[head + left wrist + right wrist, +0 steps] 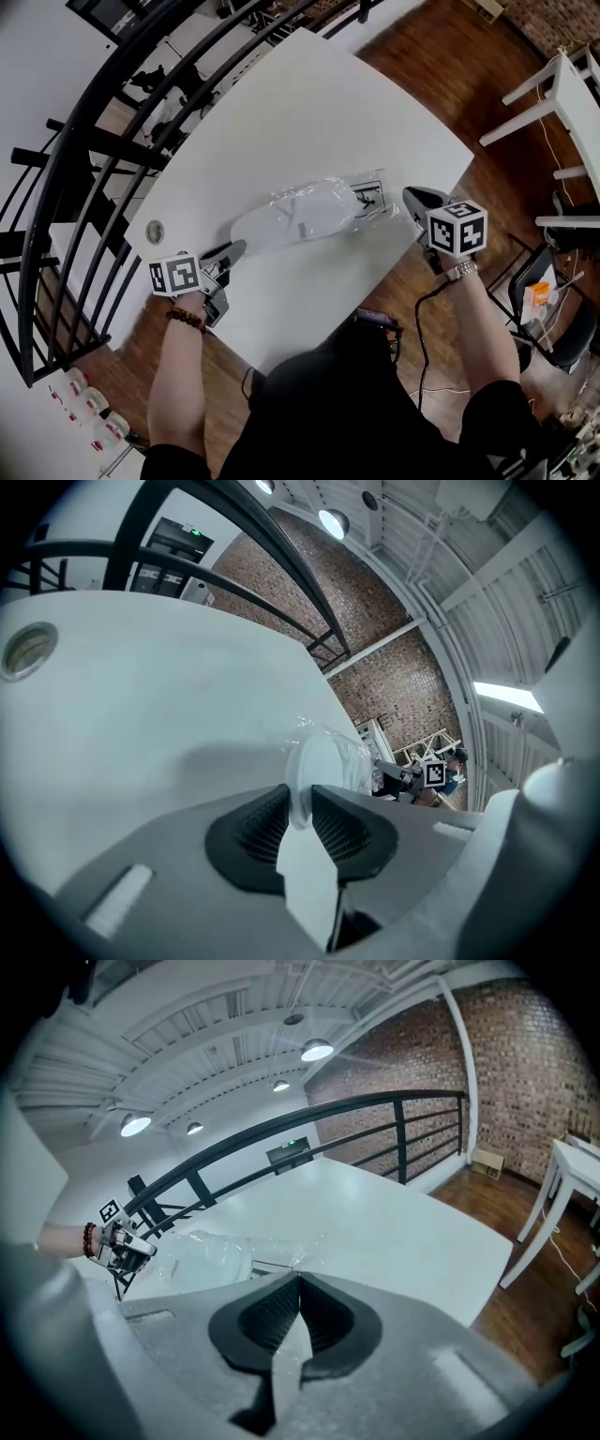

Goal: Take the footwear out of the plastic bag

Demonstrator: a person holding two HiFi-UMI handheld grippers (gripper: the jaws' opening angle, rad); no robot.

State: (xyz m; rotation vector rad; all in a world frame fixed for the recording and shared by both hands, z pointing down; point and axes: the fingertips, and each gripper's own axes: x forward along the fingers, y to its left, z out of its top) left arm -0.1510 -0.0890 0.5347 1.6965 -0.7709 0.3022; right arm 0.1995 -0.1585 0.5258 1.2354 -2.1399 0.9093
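1. Currently the footwear lies lengthwise across the middle of the table. It is a pale, flat shape wrapped in the clear plastic bag.
2. Your left gripper comes in from the table's near-left side. In the left gripper view its ribbed pads are closed on the rounded white end of the footwear, one pad on each side of that rim.
3. Your right gripper is at the opposite end, by the table's near-right edge. Its jaws are pressed tight together, and the bag's crinkled clear edge runs right into their tips, so it appears pinched there.
4. The footwear therefore spans between your two tools, with the left on the shoe end and the right on the loose film beyond it.
5. Most of the footwear sits inside the bag. Glare and folds in the film blur its outline, so you cannot tell what kind of footwear it is or which end is the toe.
6. A printed label shows on the bag towards your right gripper, but its print is too small to read.
7. From the head view, the marker cubes cover much of each gripper, and your body cuts off the table's near edge.
8. A round cap is set into the table's left side, well apart from the bag.
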